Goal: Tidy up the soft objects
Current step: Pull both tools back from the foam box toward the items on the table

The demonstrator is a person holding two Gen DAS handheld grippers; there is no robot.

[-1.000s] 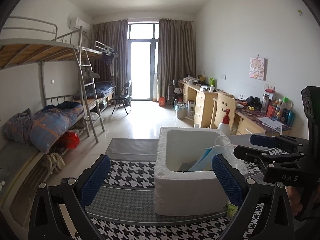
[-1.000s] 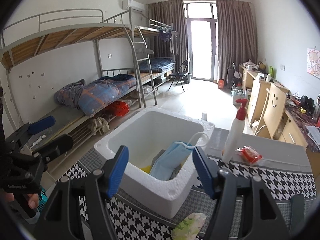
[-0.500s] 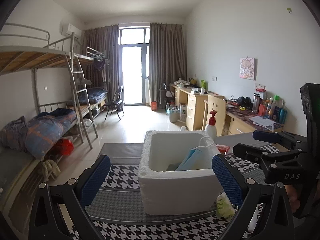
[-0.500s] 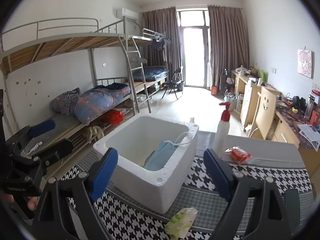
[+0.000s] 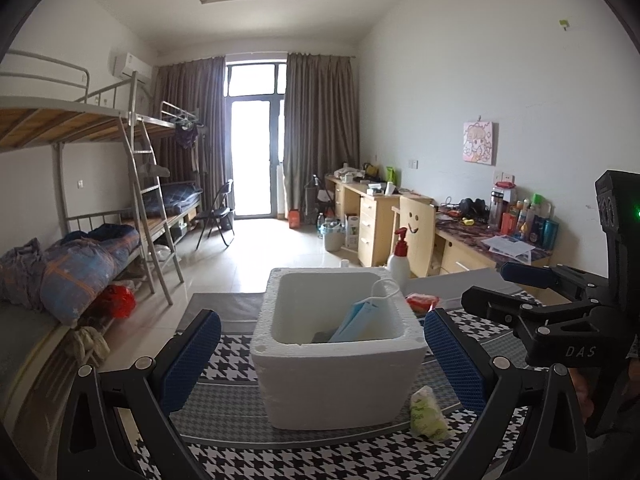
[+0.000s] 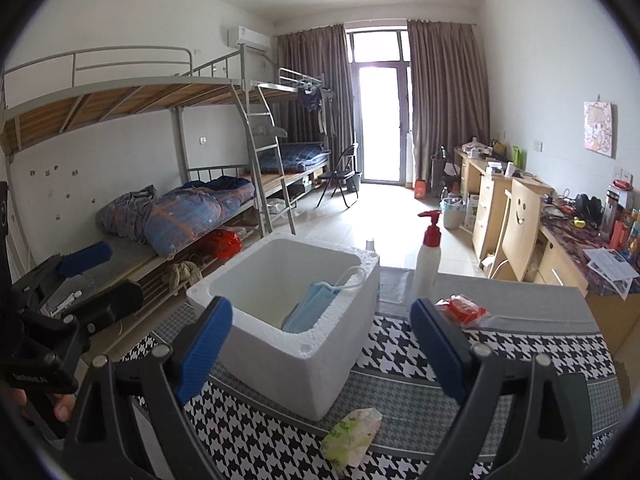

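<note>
Jaws of both the left gripper (image 5: 320,364) and right gripper (image 6: 322,348) stand wide, empty, the right's just opened, tilted slightly downward.

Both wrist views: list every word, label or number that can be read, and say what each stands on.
"DAS": on the black body of the right tongs, seen in the left wrist view.
White lettering on the black body of the left tongs: too blurred to read.
Green-and-white soft packet on the houndstooth cloth: print unreadable.
Red packet: print unreadable.
Bottles and boxes on the wooden desk: labels too small.
</note>
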